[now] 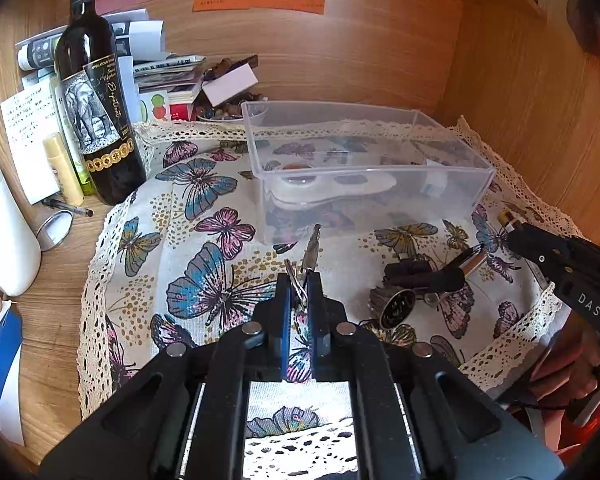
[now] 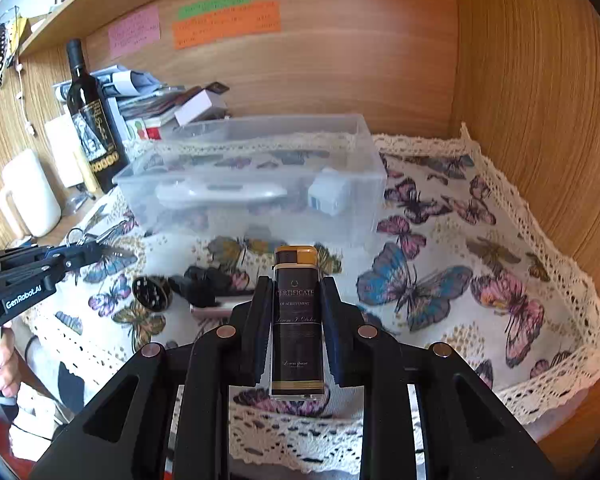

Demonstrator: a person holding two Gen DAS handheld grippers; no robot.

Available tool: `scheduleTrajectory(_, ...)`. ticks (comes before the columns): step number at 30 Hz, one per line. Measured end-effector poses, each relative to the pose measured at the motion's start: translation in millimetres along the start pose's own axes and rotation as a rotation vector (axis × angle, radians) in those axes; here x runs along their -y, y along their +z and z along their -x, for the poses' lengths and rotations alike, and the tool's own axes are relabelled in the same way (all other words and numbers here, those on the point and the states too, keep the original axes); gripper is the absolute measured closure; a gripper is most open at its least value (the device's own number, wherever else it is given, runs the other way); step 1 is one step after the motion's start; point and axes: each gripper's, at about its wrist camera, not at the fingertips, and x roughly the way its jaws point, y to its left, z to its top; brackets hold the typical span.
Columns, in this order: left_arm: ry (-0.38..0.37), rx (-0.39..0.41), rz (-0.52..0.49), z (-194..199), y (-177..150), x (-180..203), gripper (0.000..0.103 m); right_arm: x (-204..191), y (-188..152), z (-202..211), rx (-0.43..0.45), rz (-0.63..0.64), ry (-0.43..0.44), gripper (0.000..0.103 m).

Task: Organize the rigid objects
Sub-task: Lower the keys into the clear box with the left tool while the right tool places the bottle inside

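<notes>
"CERTIFICATE" on lighter [image 2: 298, 320]; "GenRobot.AI" on left tool [image 2: 80, 254]; "DAS" on right tool [image 1: 516, 226].

Right gripper [image 2: 296, 304] clamped on a black-and-gold lighter [image 2: 298, 320], upright between the pads, above the butterfly cloth [image 2: 440, 248]. Clear plastic bin [image 2: 256, 184] behind it, white items inside. Left gripper [image 2: 100, 254] at left edge, pinching keys [image 2: 80, 236]. Wine bottle [image 2: 90, 120] standing left of the bin.

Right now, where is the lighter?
The lighter is pinched in the right claw, centre of the right wrist view, just in front of the clear plastic box.
</notes>
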Motion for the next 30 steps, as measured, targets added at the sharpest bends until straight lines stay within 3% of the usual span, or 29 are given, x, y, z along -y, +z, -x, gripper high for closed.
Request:
scheduleTrajectory(17,-0.015,0.171,-0.044,21,62,16,0.097,2,71,-7,0.177,0.081,-0.011,0.081)
scheduleTrajectory(30,-0.032,0.169,-0.068,-19,106,25,0.097,-9,105,-38,0.191,0.118,0.032,0.081)
